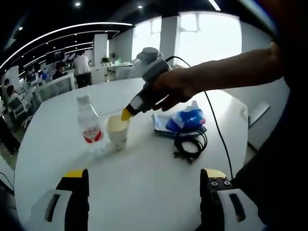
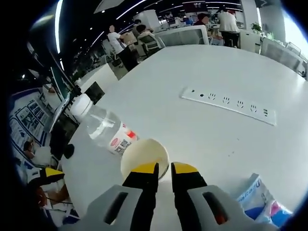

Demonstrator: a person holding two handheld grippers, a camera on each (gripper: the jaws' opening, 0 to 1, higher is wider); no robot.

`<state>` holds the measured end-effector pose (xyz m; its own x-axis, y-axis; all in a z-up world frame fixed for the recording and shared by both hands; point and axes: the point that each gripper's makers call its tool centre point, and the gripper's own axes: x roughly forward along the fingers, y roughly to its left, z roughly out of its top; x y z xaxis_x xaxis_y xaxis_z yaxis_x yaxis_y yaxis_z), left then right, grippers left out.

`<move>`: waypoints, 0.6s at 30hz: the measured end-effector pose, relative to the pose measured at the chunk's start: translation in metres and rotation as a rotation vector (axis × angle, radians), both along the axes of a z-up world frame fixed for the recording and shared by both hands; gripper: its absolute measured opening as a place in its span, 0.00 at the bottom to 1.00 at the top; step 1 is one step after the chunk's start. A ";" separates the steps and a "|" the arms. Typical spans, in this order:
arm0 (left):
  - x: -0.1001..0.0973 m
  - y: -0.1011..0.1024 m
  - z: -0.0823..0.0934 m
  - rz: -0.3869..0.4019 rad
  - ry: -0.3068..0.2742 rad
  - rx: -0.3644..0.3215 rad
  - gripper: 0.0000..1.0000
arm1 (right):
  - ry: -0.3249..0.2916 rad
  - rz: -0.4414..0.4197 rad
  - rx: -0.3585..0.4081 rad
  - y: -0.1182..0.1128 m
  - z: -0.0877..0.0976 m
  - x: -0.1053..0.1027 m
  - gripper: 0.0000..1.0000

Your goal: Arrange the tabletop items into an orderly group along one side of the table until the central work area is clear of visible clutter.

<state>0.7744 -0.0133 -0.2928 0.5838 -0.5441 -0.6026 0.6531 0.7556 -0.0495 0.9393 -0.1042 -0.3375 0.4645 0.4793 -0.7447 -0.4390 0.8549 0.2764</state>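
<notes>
Right gripper (image 2: pixel 164 169), reached across by a person's hand (image 1: pixel 175 89), pinches the rim of the one paper cup (image 1: pixel 117 130) beside one water bottle (image 1: pixel 89 126) on the tabletop (image 1: pixel 144 183); left gripper (image 1: pixel 145 174) hangs released.

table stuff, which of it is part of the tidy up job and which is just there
Part of the job: paper cup, water bottle, blue packet, black cable, right gripper at the cup.

Just there: power strip, office chairs, people in the background.
</notes>
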 end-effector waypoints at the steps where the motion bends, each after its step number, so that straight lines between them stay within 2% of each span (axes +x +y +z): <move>1: 0.000 0.000 0.000 0.001 -0.001 0.000 0.95 | -0.002 0.000 0.001 -0.001 0.001 0.000 0.12; 7: 0.000 0.000 0.002 0.004 -0.006 -0.006 0.95 | -0.039 -0.002 0.023 -0.005 0.010 -0.004 0.25; 12: -0.001 -0.003 0.004 -0.003 -0.008 -0.013 0.95 | -0.067 -0.051 0.066 -0.018 0.017 -0.004 0.32; 18: -0.003 -0.008 0.007 -0.013 -0.008 -0.020 0.96 | -0.102 -0.073 0.093 -0.031 0.024 -0.017 0.42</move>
